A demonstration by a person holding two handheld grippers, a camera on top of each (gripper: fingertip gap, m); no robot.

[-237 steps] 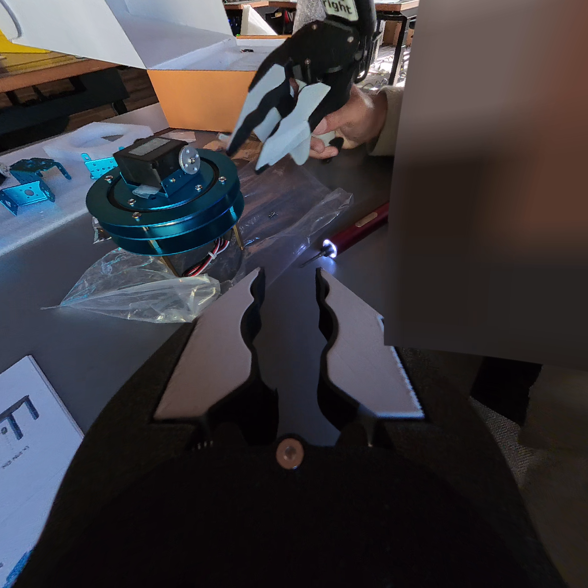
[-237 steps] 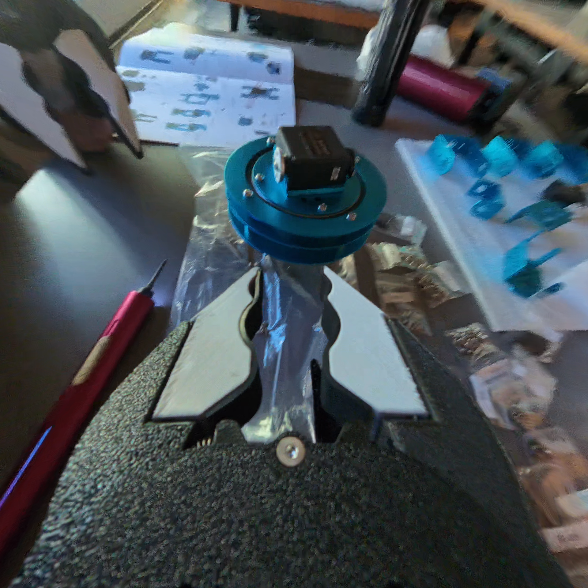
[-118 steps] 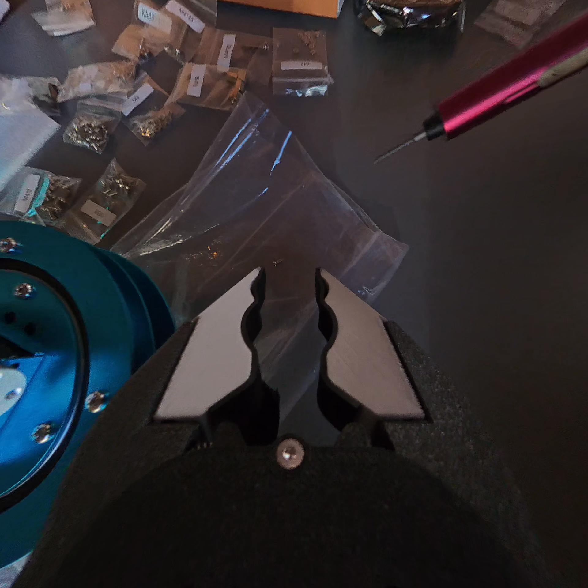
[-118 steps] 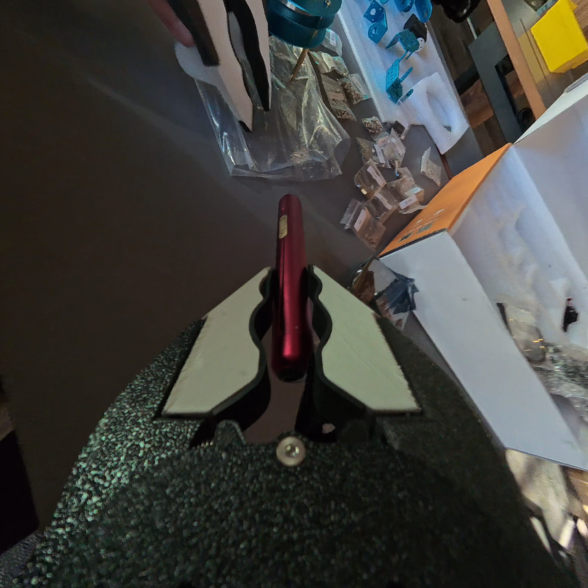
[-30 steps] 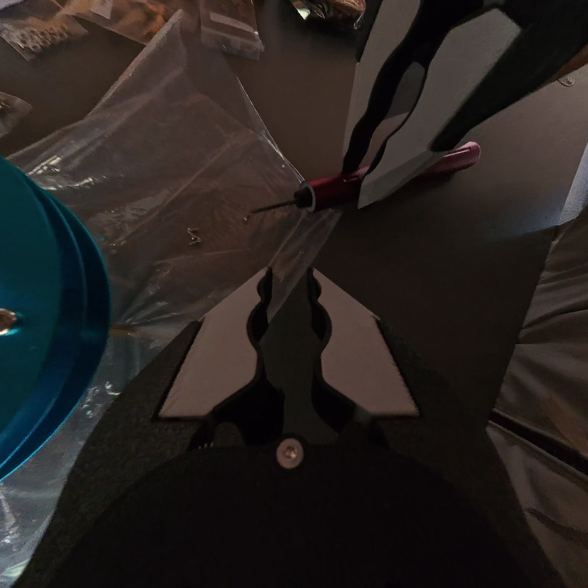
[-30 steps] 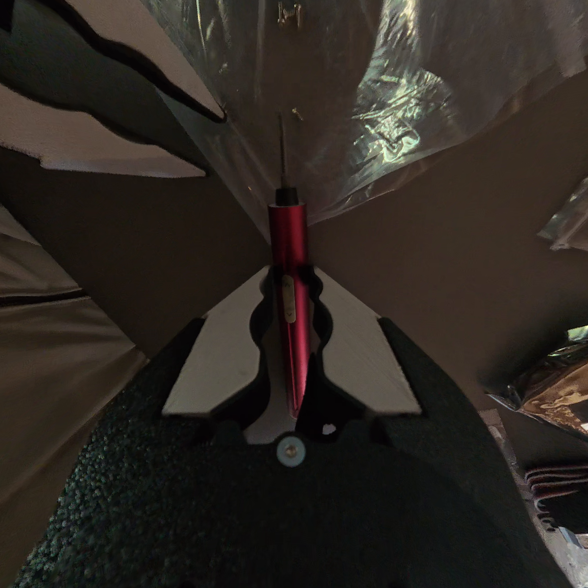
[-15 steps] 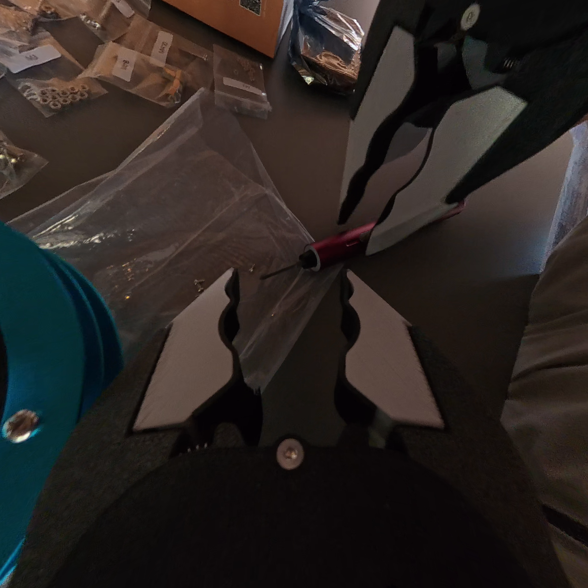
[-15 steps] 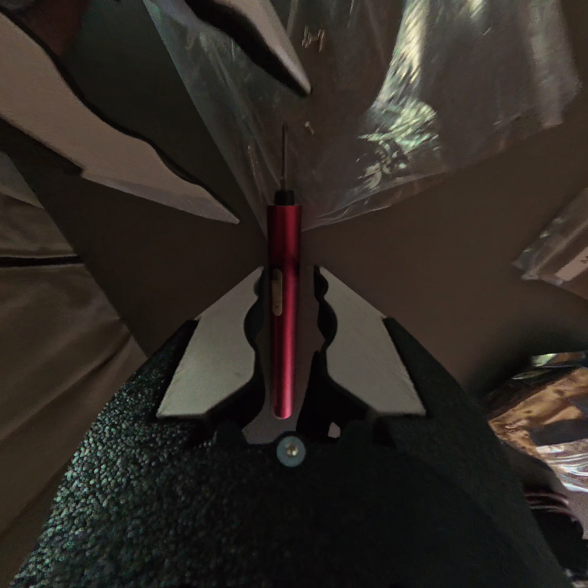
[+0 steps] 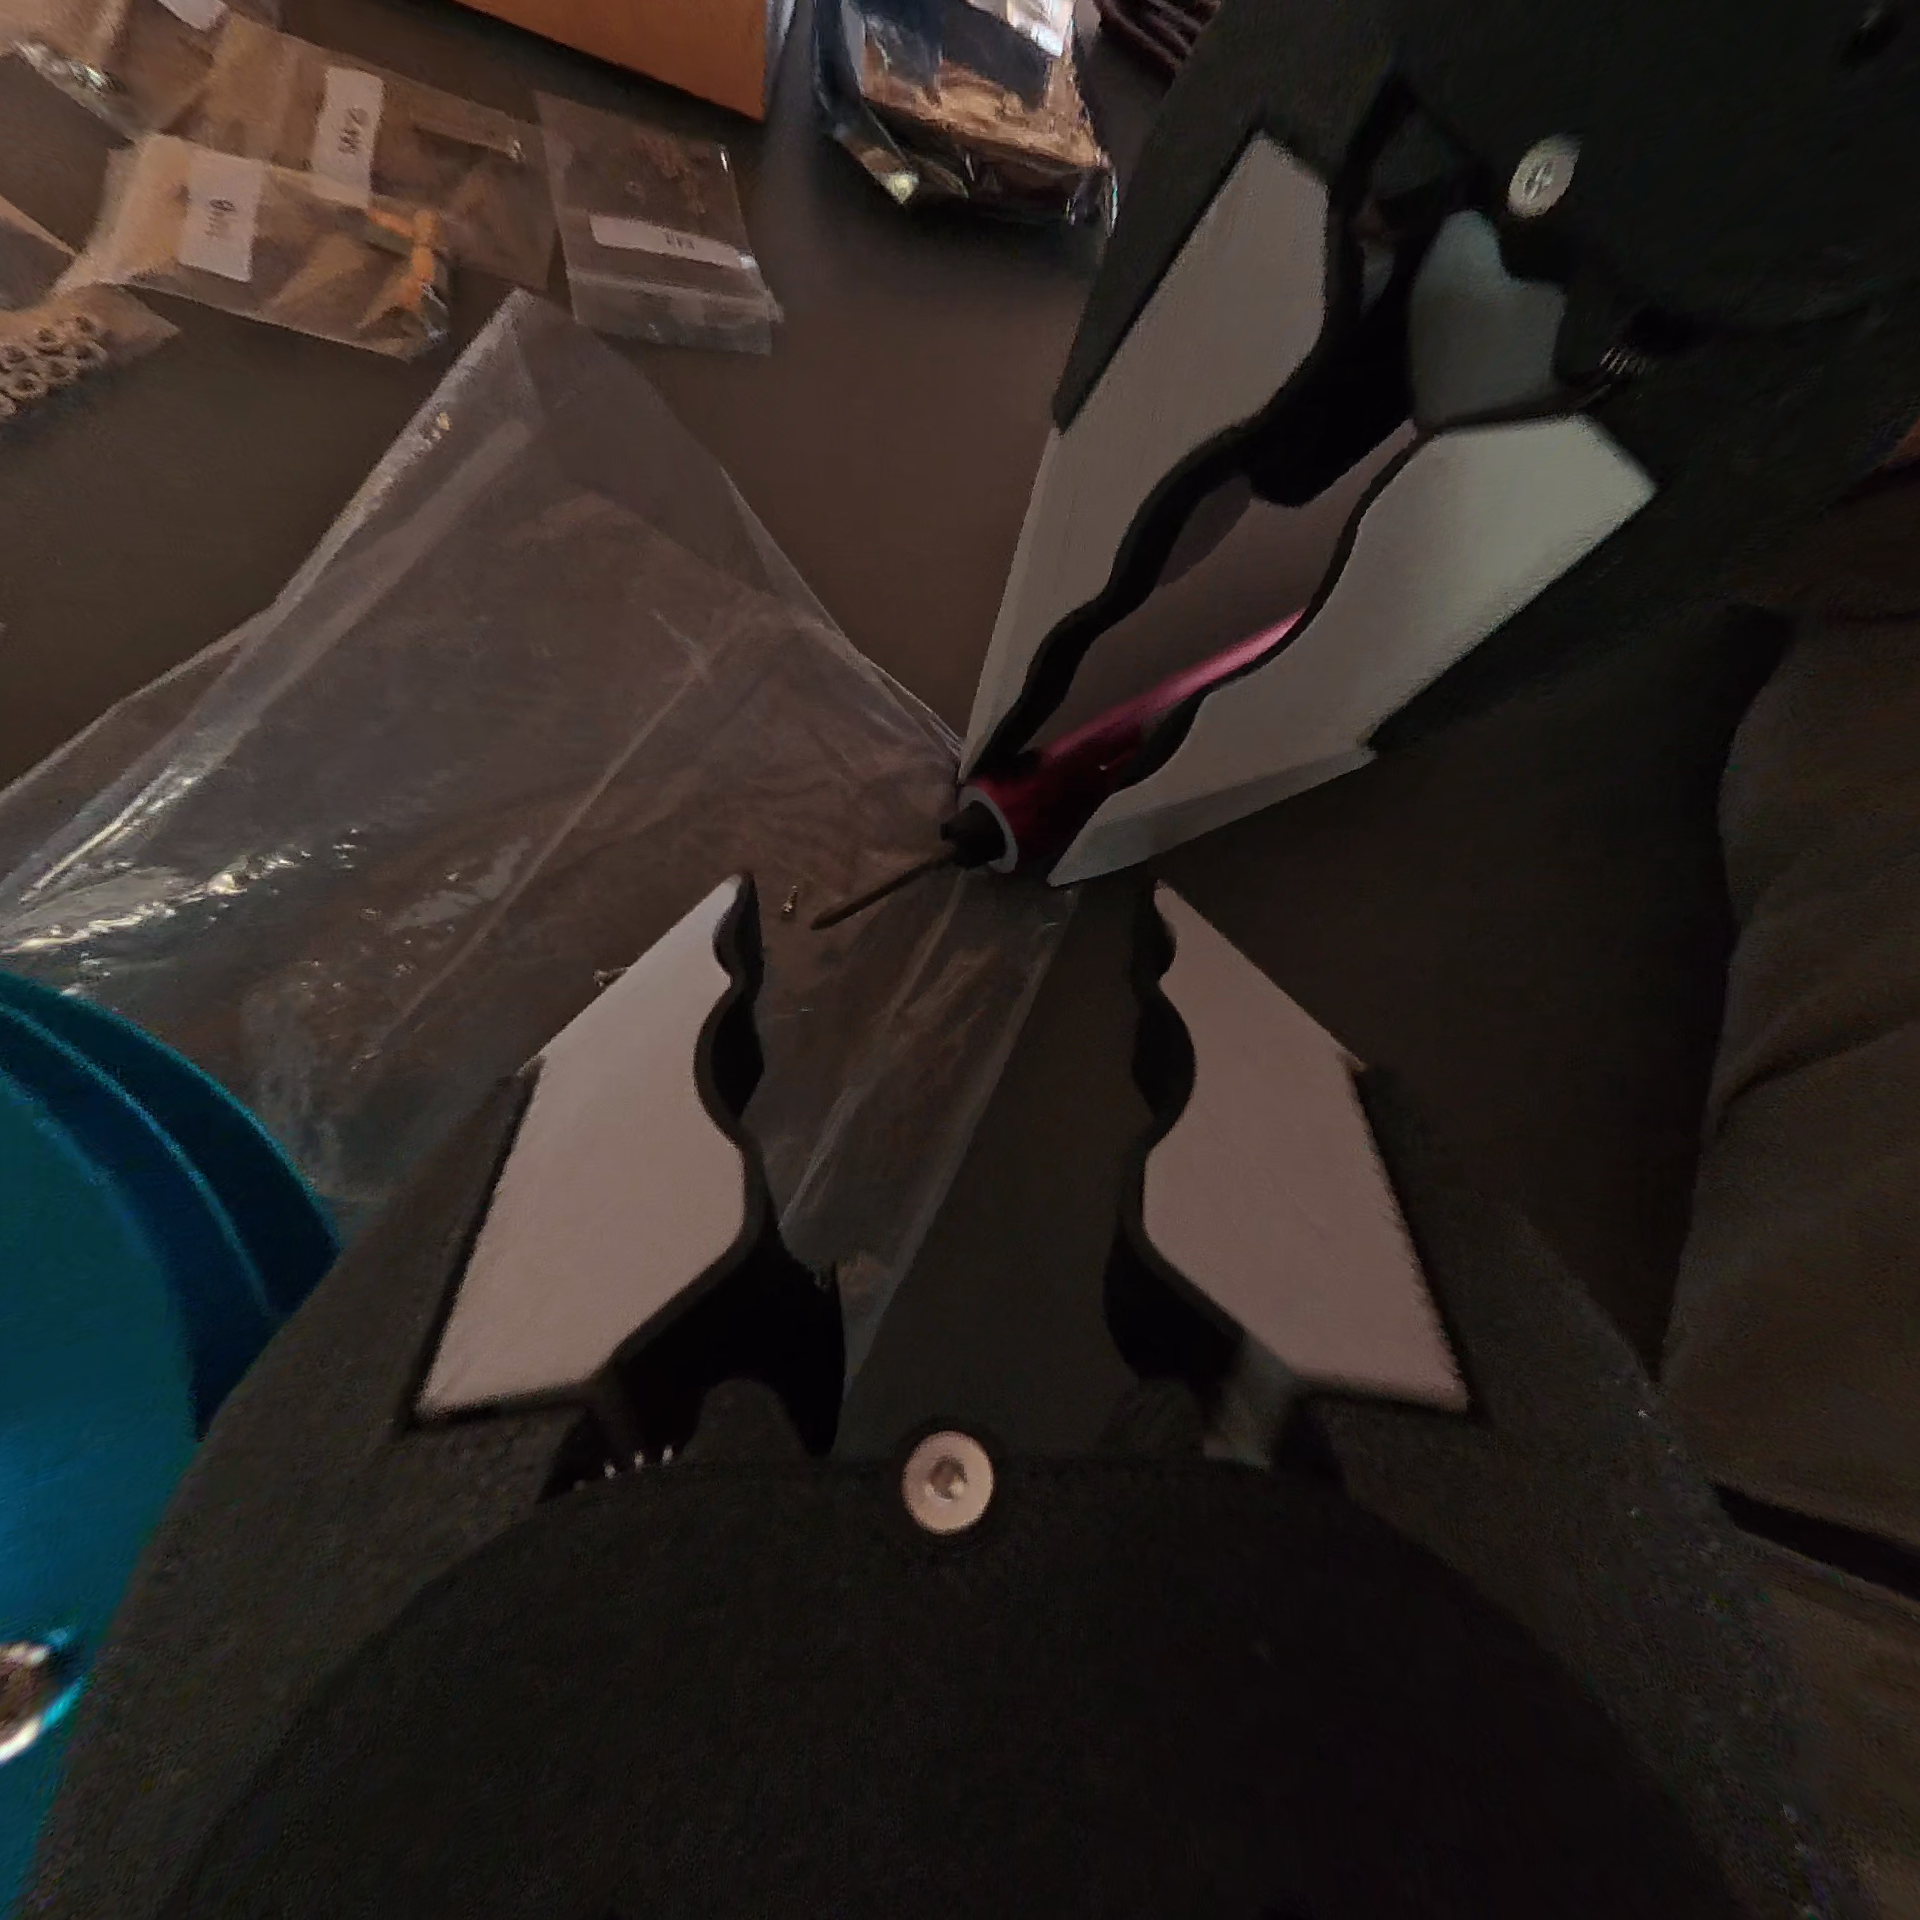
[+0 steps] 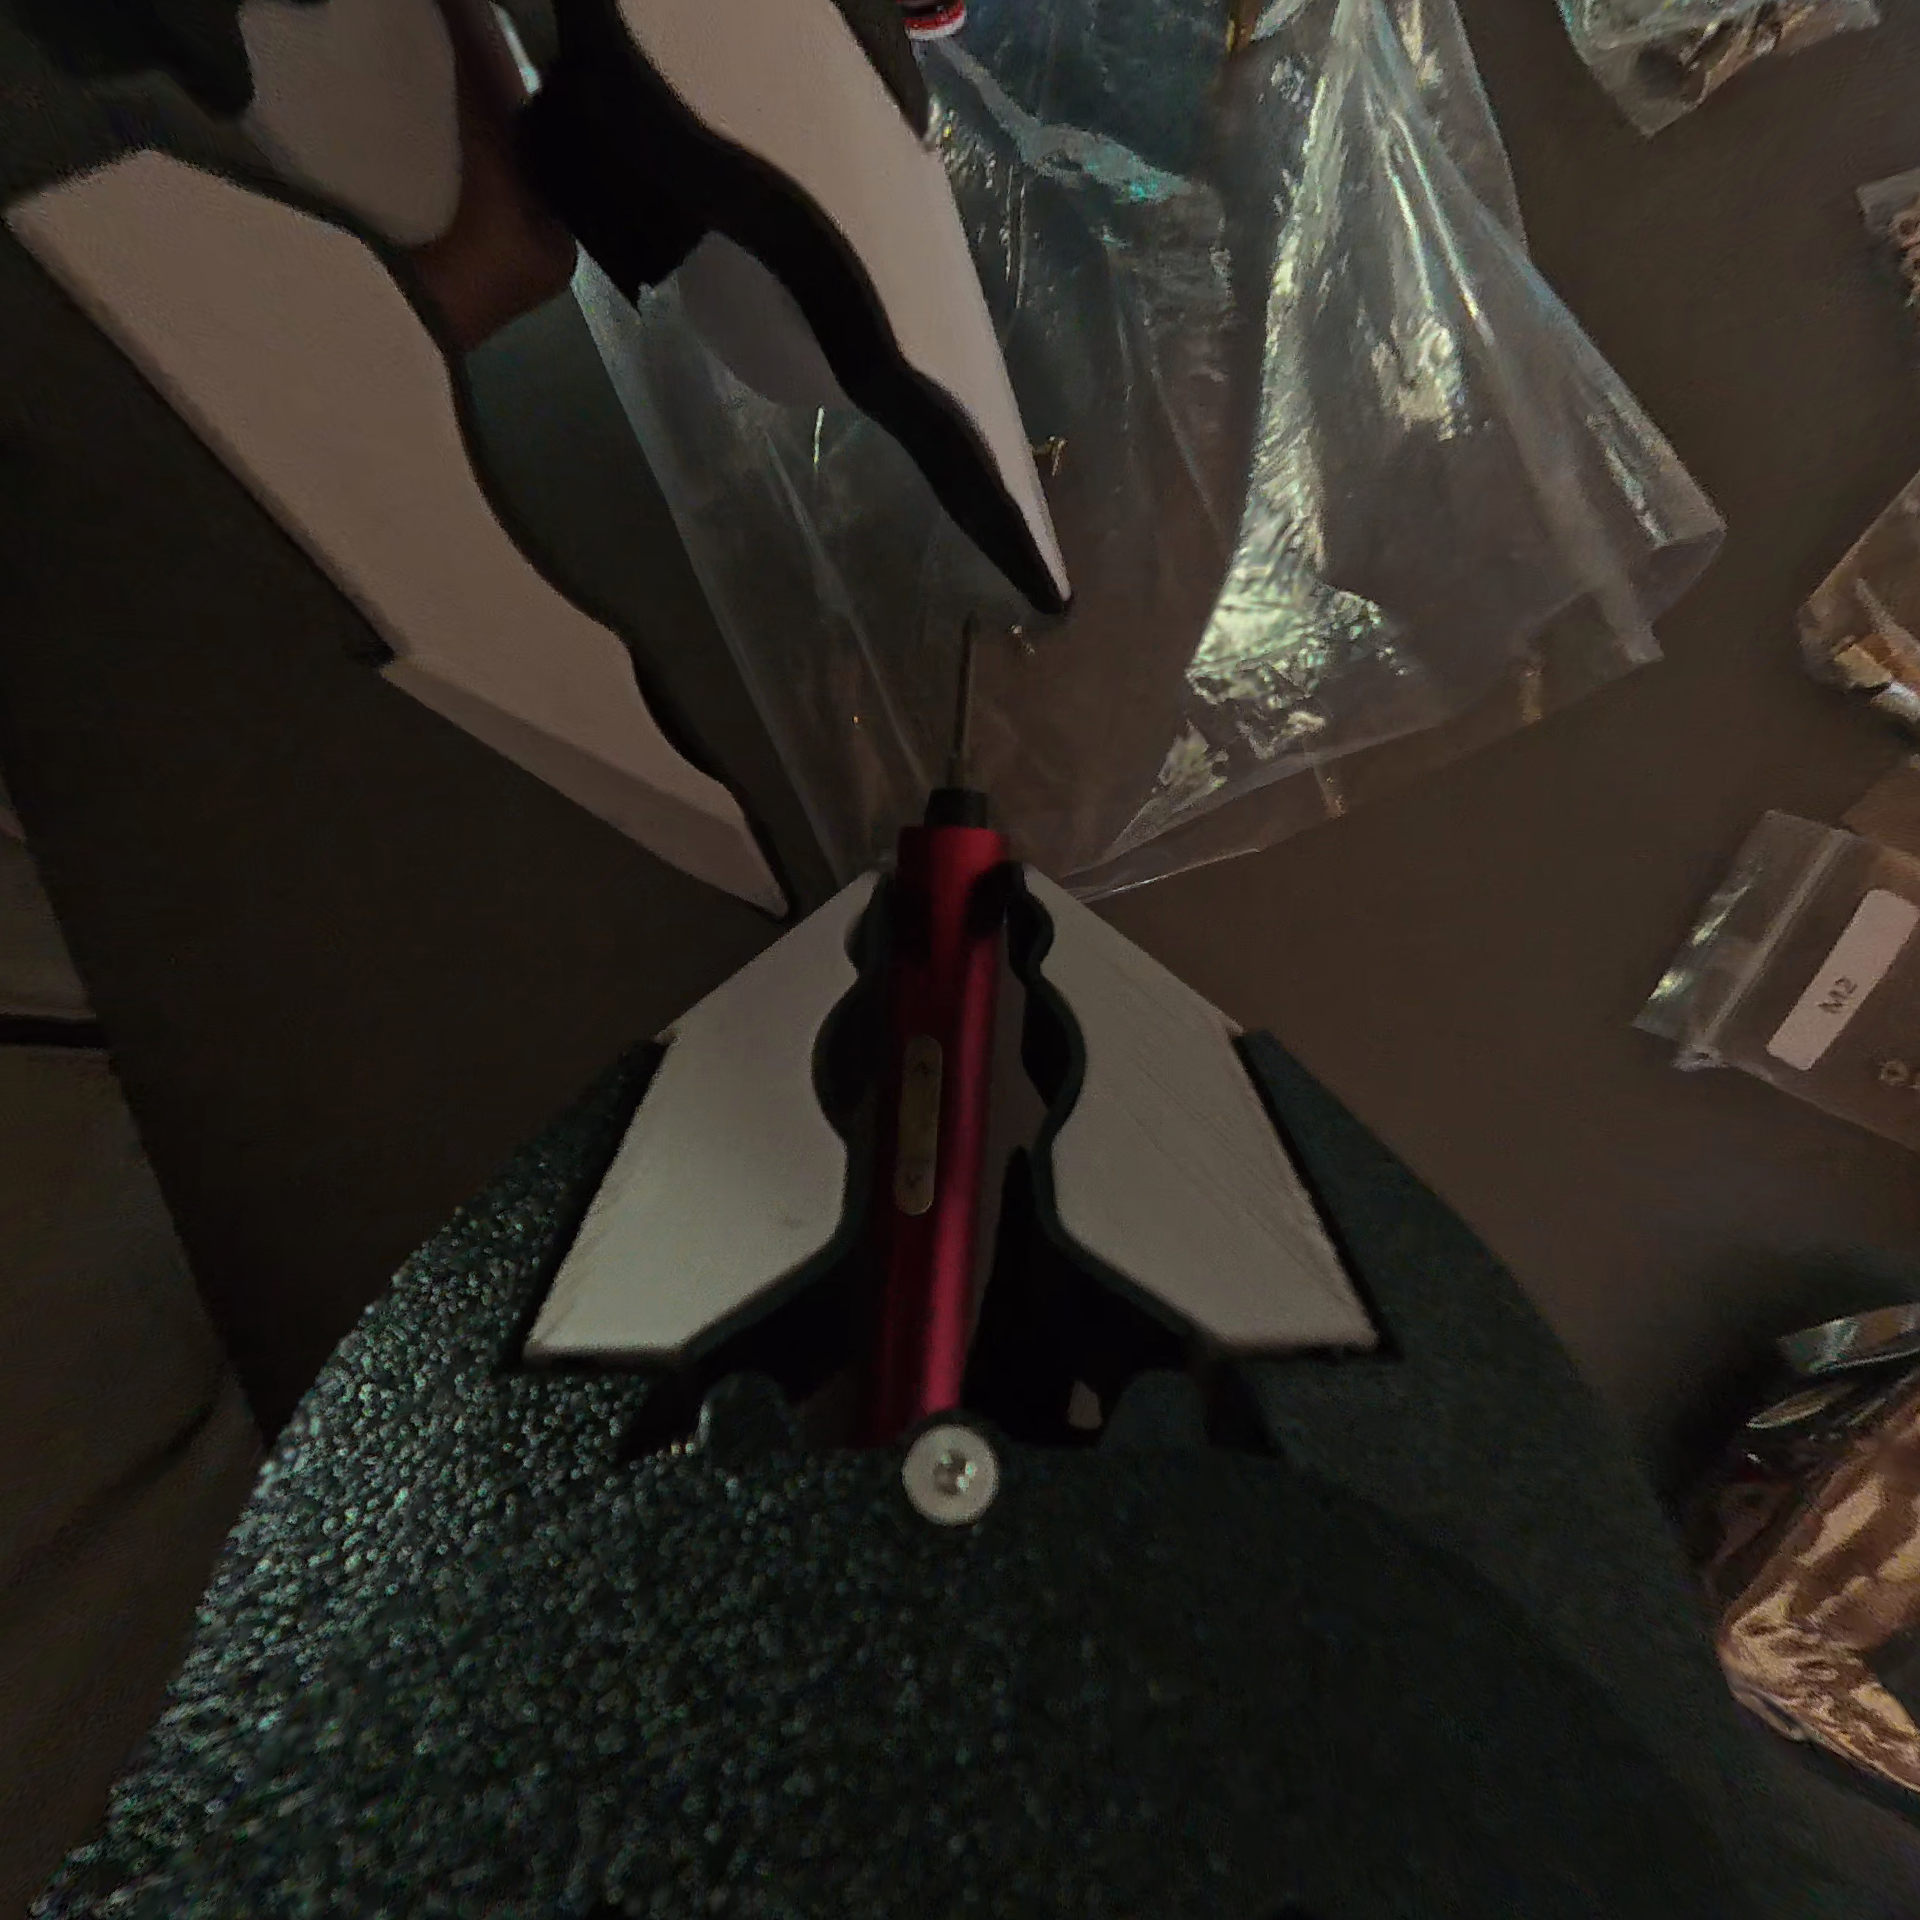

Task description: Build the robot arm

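A red screwdriver (image 10: 940, 1101) was gripped between the right gripper's (image 10: 940, 914) closed fingers, its bit ahead over a clear bag (image 9: 499, 707). The left gripper (image 9: 945, 904) was spread wide, empty, over the bag's corner; loose screws (image 9: 792, 902) lay by its left fingertip.

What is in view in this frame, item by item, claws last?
Electric screwdriver: one, red, gripped lengthwise in the right claw, bit pointing at the clear bag.
Clear plastic bag: one large, transparent, flat on the table, a corner lying between the left claw's fingers.
Loose screws: a few, tiny, on the bag near the bit tip.
Small parts bags: several, clear with white labels, far side of the table.
Round metal base: one, blue, left edge of the left wrist view.
Box: one, orange, top edge.
Table: dark.
Left claw: open over the bag corner.
Right claw: shut on the screwdriver.
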